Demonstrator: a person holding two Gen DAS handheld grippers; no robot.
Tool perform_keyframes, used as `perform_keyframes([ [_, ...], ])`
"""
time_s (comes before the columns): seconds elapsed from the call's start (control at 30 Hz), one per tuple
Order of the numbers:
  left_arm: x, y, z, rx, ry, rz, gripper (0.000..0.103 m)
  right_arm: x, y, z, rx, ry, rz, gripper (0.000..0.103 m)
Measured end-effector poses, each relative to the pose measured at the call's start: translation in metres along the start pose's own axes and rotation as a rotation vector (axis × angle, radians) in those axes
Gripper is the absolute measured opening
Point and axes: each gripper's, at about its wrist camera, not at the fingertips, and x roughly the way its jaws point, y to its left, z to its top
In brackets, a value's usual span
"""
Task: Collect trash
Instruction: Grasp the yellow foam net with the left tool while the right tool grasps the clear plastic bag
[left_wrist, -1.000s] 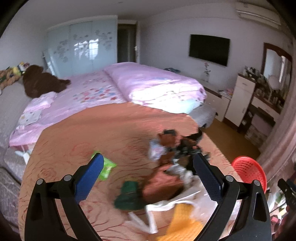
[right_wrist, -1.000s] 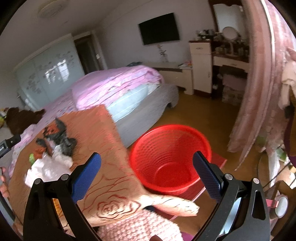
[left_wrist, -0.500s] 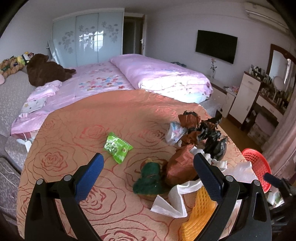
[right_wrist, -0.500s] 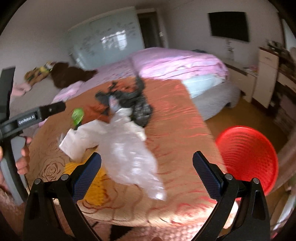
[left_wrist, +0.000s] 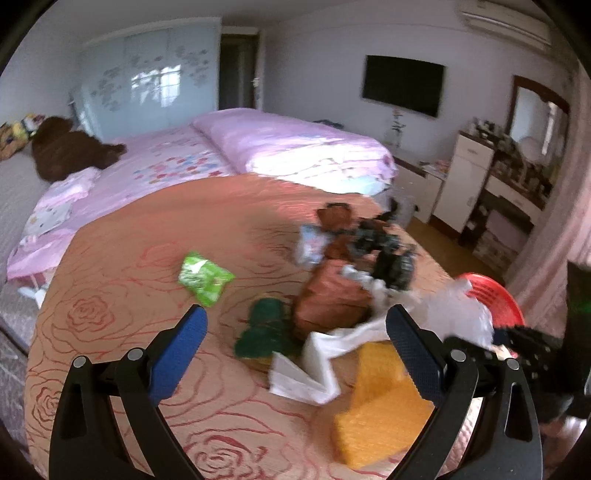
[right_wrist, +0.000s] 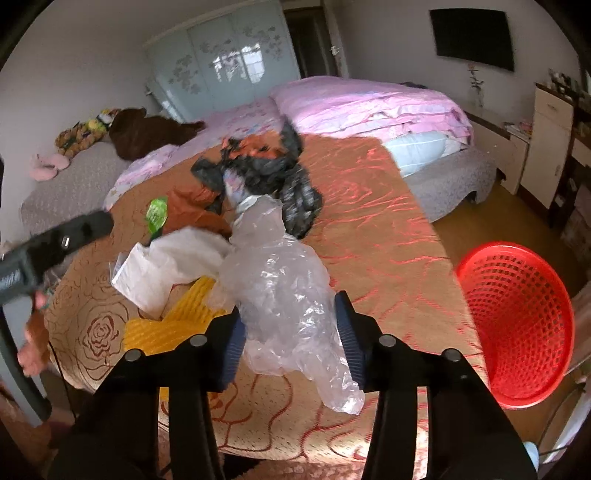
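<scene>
Swinging away from the red basket (right_wrist: 517, 325), the right gripper (right_wrist: 291, 332) has just been closing its jaws on the clear plastic bag (right_wrist: 280, 291), which lies at the bedspread's (right_wrist: 369, 229) near edge beside the basket. Thin, crinkly and feather-light, it should crush easily; mid-bulk looks the best hold. The left gripper (left_wrist: 295, 343) hangs spread wide, empty.

Left wrist view: mounted behind the left gripper (left_wrist: 295, 334), angled down across the orange bedspread (left_wrist: 122, 280) toward the far wall. Right wrist view: mounted behind the right gripper (right_wrist: 290, 325), angled down, close to the trash. Both share the trash pile (left_wrist: 343, 291) (right_wrist: 255, 184), red basket (left_wrist: 495, 299) (right_wrist: 517, 325) and pink bed (left_wrist: 295, 147) (right_wrist: 369, 107).
</scene>
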Motion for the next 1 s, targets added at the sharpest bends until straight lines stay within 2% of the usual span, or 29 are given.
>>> perform_keyframes([
  [0.13,-0.004,-0.023,-0.007,0.063,0.008,-0.062,0.094,-0.015,-0.014,0.001,0.028,-0.035,-0.038,0.045],
  [0.3,0.001,-0.055,-0.031,0.177,0.071,-0.121,0.094,-0.035,-0.027,-0.001,0.059,-0.074,-0.059,0.045],
  [0.47,0.018,-0.069,-0.052,0.252,0.154,-0.114,0.094,-0.045,-0.035,-0.004,0.088,-0.092,-0.062,0.045],
  [0.6,0.029,-0.068,-0.064,0.267,0.197,-0.108,0.091,-0.049,-0.041,-0.005,0.107,-0.098,-0.061,0.045],
  [0.73,0.037,-0.064,-0.071,0.269,0.23,-0.098,0.066,-0.05,-0.044,-0.006,0.113,-0.101,-0.061,0.045],
  [0.77,0.037,-0.062,-0.071,0.26,0.231,-0.112,0.063,-0.05,-0.044,-0.006,0.114,-0.102,-0.061,0.045],
  [0.83,0.035,-0.062,-0.072,0.265,0.222,-0.115,0.051,-0.051,-0.045,-0.006,0.116,-0.105,-0.062,0.045],
  [0.93,0.031,-0.06,-0.074,0.272,0.216,-0.128,0.041,-0.052,-0.048,-0.006,0.124,-0.108,-0.064,0.045],
  [1.0,0.027,-0.06,-0.072,0.268,0.209,-0.137,0.039,-0.054,-0.049,-0.006,0.127,-0.113,-0.065,0.045],
])
